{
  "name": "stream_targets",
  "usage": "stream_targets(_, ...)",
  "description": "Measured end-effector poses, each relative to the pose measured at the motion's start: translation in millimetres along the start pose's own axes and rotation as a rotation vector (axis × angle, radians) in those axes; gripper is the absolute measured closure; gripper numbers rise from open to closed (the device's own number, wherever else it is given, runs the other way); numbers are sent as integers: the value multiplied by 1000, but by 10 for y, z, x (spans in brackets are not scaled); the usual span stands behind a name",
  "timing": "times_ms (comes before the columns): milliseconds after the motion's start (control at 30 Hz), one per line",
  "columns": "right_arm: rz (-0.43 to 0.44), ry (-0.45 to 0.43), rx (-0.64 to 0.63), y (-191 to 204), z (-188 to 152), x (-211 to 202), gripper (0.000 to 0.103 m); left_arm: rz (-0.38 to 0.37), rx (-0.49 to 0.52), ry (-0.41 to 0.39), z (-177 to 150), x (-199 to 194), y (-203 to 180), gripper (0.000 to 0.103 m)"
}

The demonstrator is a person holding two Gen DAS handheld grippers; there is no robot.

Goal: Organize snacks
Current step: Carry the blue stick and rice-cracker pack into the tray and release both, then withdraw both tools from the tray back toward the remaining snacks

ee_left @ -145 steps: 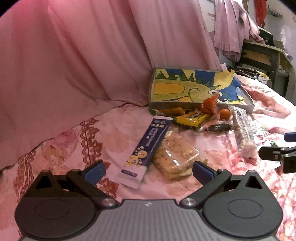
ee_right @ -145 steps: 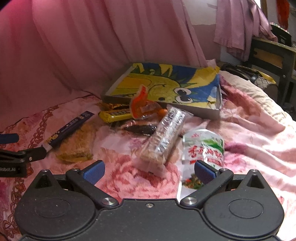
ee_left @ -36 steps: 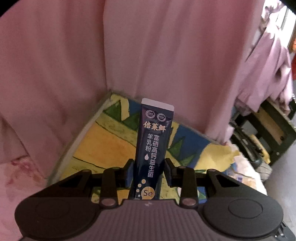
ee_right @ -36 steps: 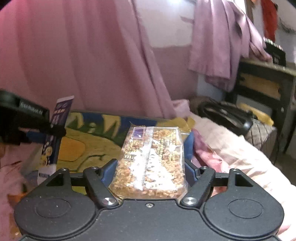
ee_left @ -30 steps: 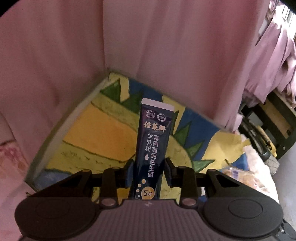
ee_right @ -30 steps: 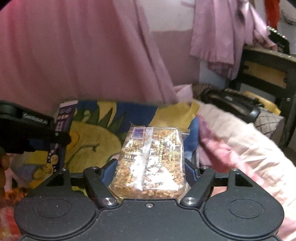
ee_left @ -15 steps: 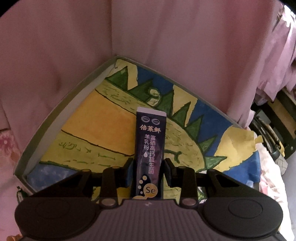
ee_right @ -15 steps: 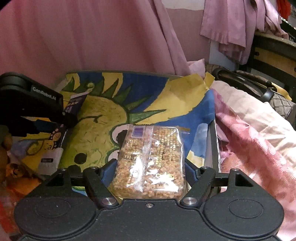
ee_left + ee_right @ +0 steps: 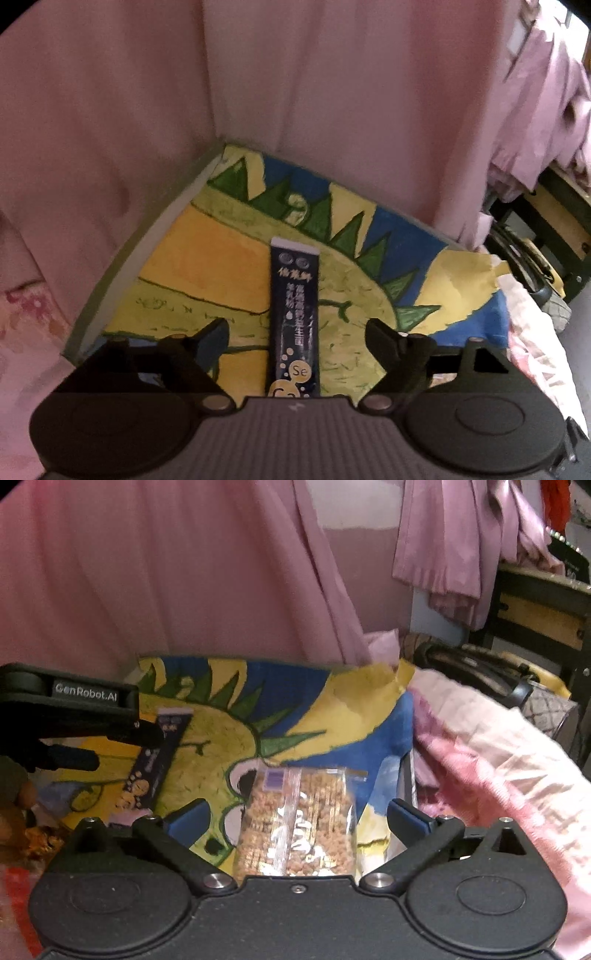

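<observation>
A shallow box (image 9: 147, 236) with a painted yellow-and-green dinosaur lies on the bed against a pink curtain. My left gripper (image 9: 297, 332) hangs over it, its jaws opening. A dark blue stick packet (image 9: 295, 302) lies loose between them on the box floor, clear of both pads. In the right wrist view my right gripper (image 9: 299, 818) is over the box's (image 9: 295, 709) right end, jaws also opening. A clear bag of puffed grain bars (image 9: 299, 819) sits free between its blue pads (image 9: 410, 816). The left gripper (image 9: 122, 734) and the blue packet (image 9: 155, 760) show at the left.
The pink curtain (image 9: 332, 92) hangs right behind the box. A pink floral bedspread (image 9: 498, 746) spreads to the right. Orange snack wrappers (image 9: 33, 838) lie at the box's near left. A dark wooden table (image 9: 543, 605) and a black bag (image 9: 476, 675) stand beyond the bed.
Both grippers lowered over the box, then spread their jaws. The blue packet and the grain bag, gripped half a second ago, are now loose between the pads.
</observation>
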State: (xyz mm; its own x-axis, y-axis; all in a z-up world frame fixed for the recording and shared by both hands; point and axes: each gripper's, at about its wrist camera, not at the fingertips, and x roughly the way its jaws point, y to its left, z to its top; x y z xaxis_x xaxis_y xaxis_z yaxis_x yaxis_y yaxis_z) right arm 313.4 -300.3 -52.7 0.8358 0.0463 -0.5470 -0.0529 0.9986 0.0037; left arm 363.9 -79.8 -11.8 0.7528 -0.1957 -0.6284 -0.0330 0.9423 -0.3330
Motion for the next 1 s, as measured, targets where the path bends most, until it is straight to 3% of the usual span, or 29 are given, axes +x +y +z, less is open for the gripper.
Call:
stream_targets(167, -16, -36, 31, -39, 59, -276, 1, -11, 26, -107, -35, -415, -38, 1)
stream_targets(567, 10, -183, -27, 30, 40, -1371, 1, 40, 185, -257, -285, -1445, 29, 0)
stream_targets(667, 13, -204, -45, 40, -19, -1642, 1, 67, 215, -252, -416, -1627, 64, 0)
stream_targets(767, 21, -201, -68, 44, -122, -1878, 1, 64, 227, -188, -550, -1753, 104, 0)
stream_targets(1000, -10, -88, -55, 18, -521, -2239, 1, 50, 300, -110, -929, -1960, 148, 0)
